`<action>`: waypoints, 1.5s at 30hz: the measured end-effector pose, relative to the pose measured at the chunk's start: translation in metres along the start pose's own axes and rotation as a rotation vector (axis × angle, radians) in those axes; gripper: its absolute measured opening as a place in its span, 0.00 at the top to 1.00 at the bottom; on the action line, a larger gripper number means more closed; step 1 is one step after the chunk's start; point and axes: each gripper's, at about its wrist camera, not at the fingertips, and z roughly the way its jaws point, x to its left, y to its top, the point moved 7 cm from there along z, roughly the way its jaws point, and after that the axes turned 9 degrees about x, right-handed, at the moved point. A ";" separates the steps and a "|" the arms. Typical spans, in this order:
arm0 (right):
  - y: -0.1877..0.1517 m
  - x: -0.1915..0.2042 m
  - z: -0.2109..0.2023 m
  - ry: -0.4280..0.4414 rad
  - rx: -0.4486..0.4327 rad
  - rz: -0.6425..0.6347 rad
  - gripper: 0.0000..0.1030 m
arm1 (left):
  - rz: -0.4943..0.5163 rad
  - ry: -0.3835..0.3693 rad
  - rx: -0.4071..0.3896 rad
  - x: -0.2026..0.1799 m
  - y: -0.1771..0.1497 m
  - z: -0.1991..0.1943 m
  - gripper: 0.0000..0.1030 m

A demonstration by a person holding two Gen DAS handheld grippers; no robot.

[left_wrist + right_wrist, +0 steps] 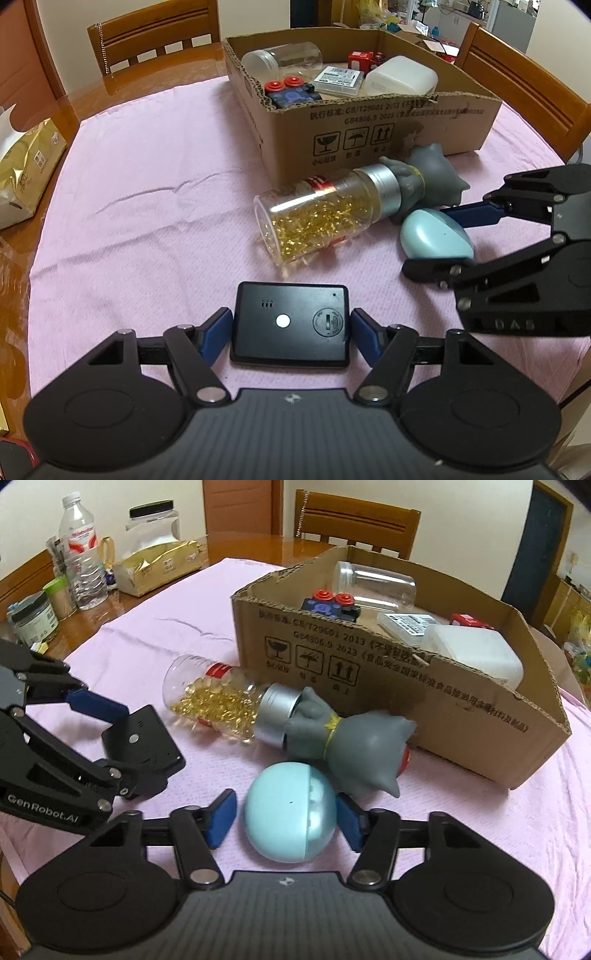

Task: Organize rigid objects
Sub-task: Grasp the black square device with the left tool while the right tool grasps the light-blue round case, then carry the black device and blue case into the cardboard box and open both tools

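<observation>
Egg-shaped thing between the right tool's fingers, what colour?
Pale blue-green egg-shaped thing, with a seam across its shell. Clearest in the right wrist view.

The pink cloth [140,192] on the bench lies bare to the left of the capsule bottle [317,218], so a tool can pass there freely. On the right the way is narrow: the bottle, the grey toy figure [354,738] and the blue egg [291,812] crowd close before the cardboard box [388,125], whose walls stand high around its filled inside.
</observation>
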 end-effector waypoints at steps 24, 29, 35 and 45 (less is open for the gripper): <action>-0.009 -0.004 -0.007 -0.022 0.048 0.049 0.44 | 0.052 -0.006 0.039 -0.004 0.006 0.000 0.33; -0.012 -0.005 -0.008 -0.017 0.060 0.050 0.44 | 0.054 -0.014 0.048 -0.005 0.006 0.000 0.33; -0.013 -0.007 -0.012 -0.002 0.081 0.031 0.44 | 0.085 -0.034 0.062 -0.010 0.007 -0.006 0.33; -0.016 -0.021 -0.031 -0.021 0.094 -0.052 0.44 | 0.178 -0.066 0.048 -0.022 0.022 -0.046 0.33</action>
